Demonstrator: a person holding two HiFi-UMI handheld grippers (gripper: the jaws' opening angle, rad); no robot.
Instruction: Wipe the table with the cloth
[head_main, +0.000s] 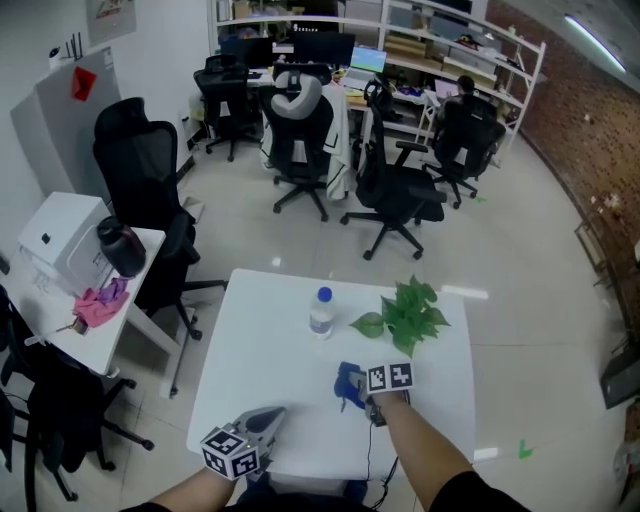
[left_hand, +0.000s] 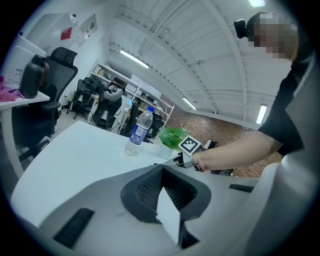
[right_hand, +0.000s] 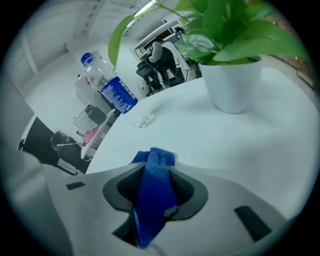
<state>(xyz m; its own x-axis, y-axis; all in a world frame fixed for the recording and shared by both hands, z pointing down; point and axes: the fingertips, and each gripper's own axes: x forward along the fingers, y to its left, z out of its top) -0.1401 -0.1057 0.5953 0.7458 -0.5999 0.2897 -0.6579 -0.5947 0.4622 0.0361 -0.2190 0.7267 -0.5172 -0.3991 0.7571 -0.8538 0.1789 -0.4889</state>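
Observation:
A blue cloth (head_main: 349, 384) lies bunched on the white table (head_main: 262, 330), a little in front of the middle. My right gripper (head_main: 356, 388) is shut on it, marker cube up. In the right gripper view the cloth (right_hand: 155, 192) runs between the jaws and pokes out past their tips at my right gripper (right_hand: 158, 161), low over the tabletop (right_hand: 240, 145). My left gripper (head_main: 277, 413) rests near the table's front left edge, jaws shut with nothing between them. In the left gripper view my left gripper (left_hand: 162, 170) points across the table toward the right hand.
A clear water bottle (head_main: 321, 312) with a blue cap stands at mid-table, and a potted green plant (head_main: 407, 314) to its right. In the right gripper view the bottle (right_hand: 109, 89) and the plant's white pot (right_hand: 234, 85) stand just ahead. Office chairs (head_main: 140, 190) and a side table (head_main: 70, 330) stand beyond, to the left.

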